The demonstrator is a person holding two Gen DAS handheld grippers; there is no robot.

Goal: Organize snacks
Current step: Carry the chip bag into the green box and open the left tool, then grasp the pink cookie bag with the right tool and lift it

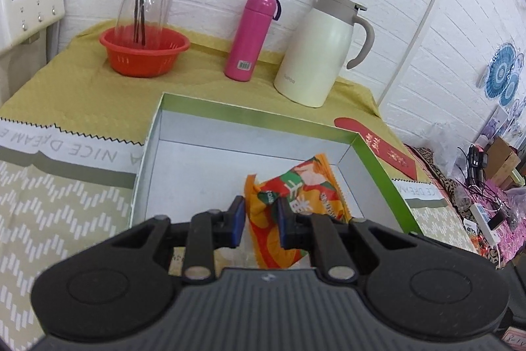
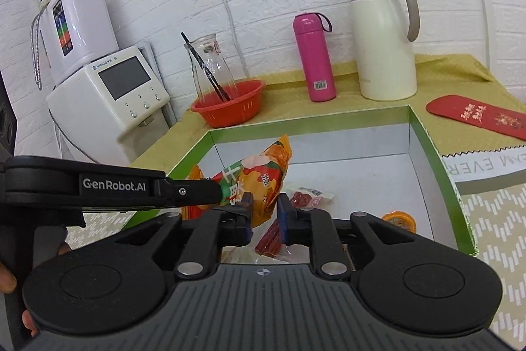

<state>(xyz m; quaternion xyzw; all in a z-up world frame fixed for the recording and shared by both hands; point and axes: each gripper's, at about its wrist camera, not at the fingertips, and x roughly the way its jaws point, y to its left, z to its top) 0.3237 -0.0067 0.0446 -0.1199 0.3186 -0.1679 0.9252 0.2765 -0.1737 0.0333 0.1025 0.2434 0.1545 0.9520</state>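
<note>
- Left gripper [image 1: 261,221]: we see it clamped on the orange snack packet [image 1: 296,203], held above the green-rimmed box [image 1: 378,160];
- Right gripper [image 2: 265,213]: fingers parted, holding nothing we can see; sausage packets [image 2: 305,198] lie in the box beneath;
- Far edge: red basket [image 1: 144,51], pink flask [image 1: 251,35], cream jug [image 1: 315,51].

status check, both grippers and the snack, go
Left gripper shut on orange snack pack, over green box. Right gripper open, empty. Nothing blocking.
</note>
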